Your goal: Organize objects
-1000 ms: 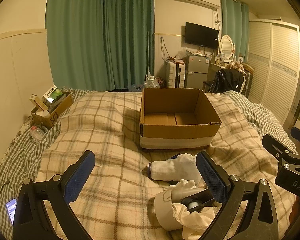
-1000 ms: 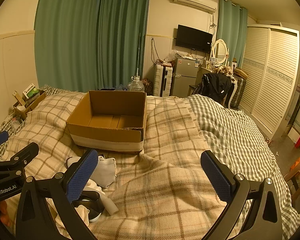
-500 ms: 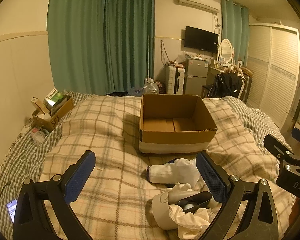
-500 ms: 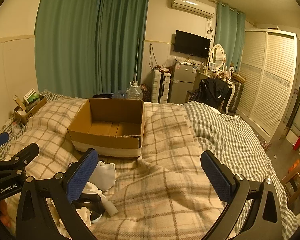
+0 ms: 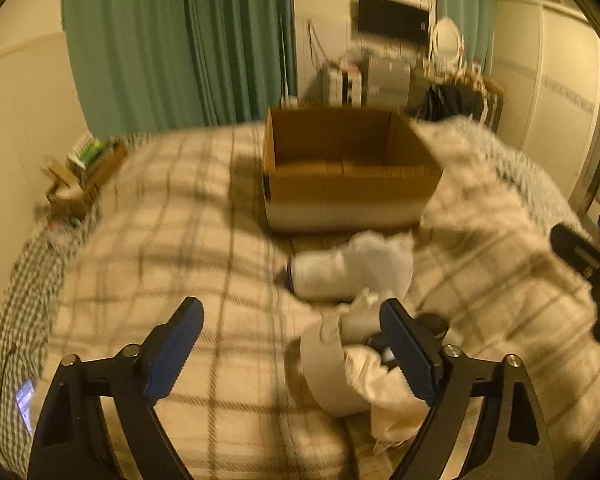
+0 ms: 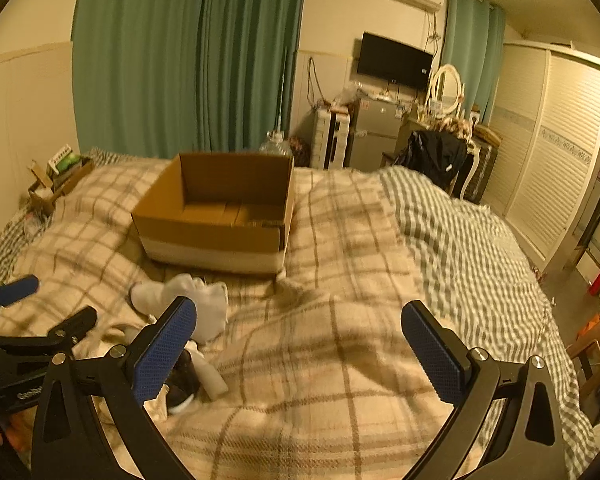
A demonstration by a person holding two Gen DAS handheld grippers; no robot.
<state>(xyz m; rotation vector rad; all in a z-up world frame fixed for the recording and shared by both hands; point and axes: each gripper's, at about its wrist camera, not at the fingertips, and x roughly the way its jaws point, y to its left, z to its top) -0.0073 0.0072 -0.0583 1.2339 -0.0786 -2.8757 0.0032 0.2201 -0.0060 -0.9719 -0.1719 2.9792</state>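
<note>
An open, empty cardboard box (image 5: 348, 184) (image 6: 216, 216) sits on the plaid bedspread. In front of it lies a white sock bundle (image 5: 352, 268) (image 6: 188, 300). Nearer me is a pile of a white roll (image 5: 324, 364), crumpled cream cloth (image 5: 380, 388) and a small black object (image 5: 428, 324) (image 6: 184, 380). My left gripper (image 5: 292, 344) is open and empty just left of the pile, its right finger over it. My right gripper (image 6: 300, 344) is open and empty over bare blanket, right of the pile.
A small box of clutter (image 5: 84, 176) (image 6: 56, 180) stands at the bed's left edge by the wall. A phone (image 5: 24, 400) lies at the near left. Green curtains, a fridge, a TV and a wardrobe stand beyond the bed.
Both grippers have moved forward and dipped toward the bed. The left view is blurred by motion and the pile sits closer under its right finger. Nothing was grasped.
</note>
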